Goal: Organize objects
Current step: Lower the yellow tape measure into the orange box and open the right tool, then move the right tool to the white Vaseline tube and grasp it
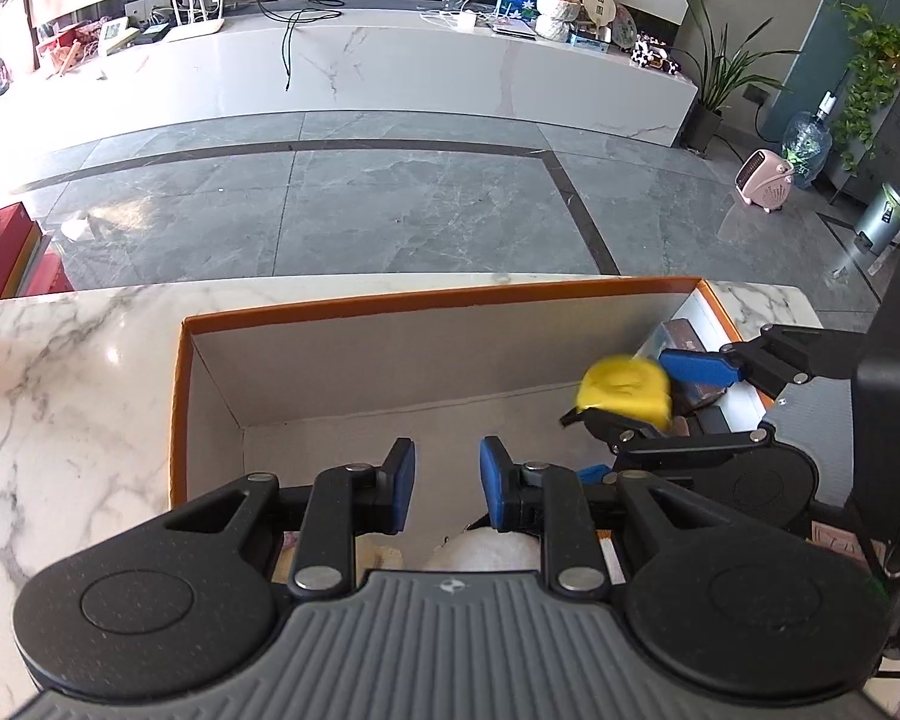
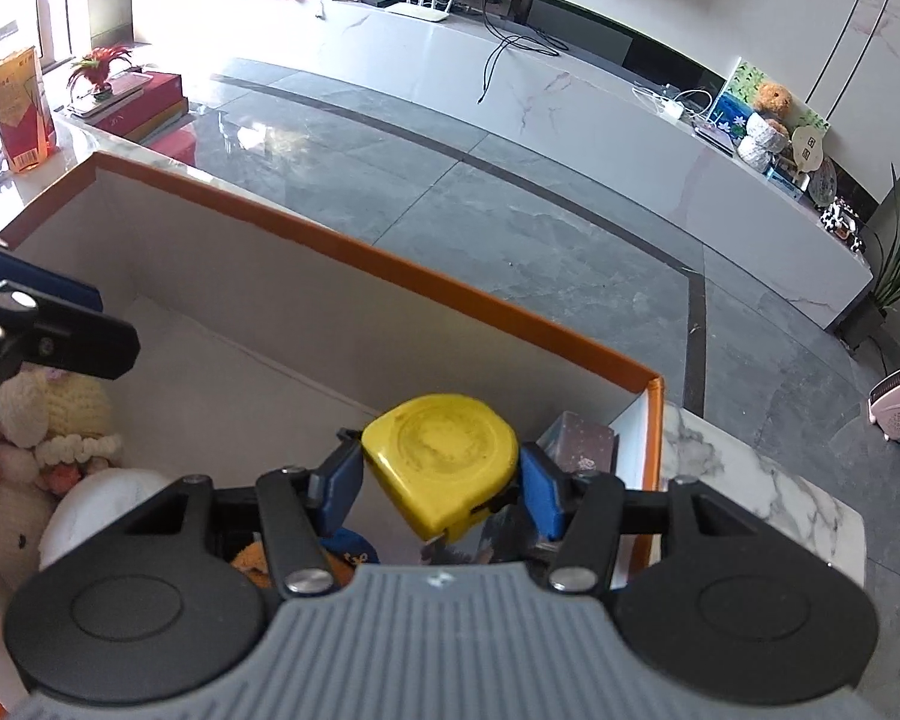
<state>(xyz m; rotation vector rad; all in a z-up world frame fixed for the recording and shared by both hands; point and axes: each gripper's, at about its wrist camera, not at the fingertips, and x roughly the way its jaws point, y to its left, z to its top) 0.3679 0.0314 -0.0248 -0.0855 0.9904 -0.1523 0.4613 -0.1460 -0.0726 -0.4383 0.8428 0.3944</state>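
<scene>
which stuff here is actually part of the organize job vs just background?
Job:
- yellow tape measure, held in right tongs above the box
- orange-rimmed box
- knitted dolls inside the box
- dark patterned box in the far right corner
- left tongs, open, nothing between them

Lying about:
- pink heater
- router
- orange carton

Grey marble-look floor tiles point(image 1: 342, 210) with a dark border stretched to a long white TV console point(image 1: 390, 66); potted plants point(image 1: 720, 78) stood right, daylight glaring from the left.
</scene>
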